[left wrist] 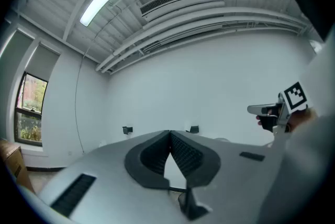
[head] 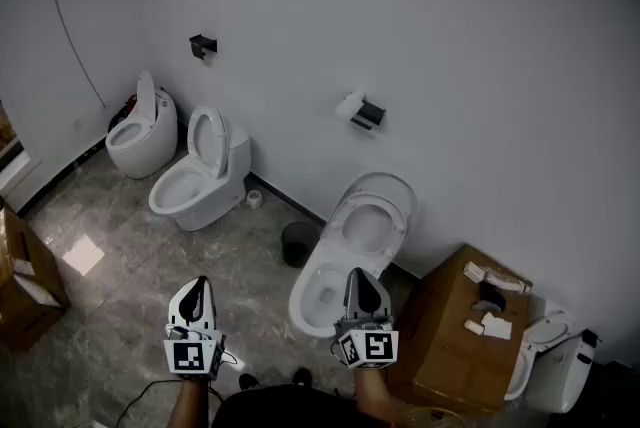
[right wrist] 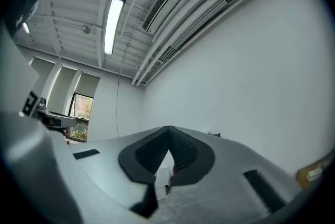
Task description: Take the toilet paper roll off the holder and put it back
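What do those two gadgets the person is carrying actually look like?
Both the left gripper and the right gripper have pale grey, wedge-shaped shells. Their fingers have black ribbed inner faces. Each carries a cube printed with black-and-white square markers at its rear end.

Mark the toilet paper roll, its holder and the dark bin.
toilet paper roll [head: 350, 105], head view, white side of the roll.
holder [head: 371, 114], head view, black bracket.
dark bin [head: 297, 256], head view, front wall.
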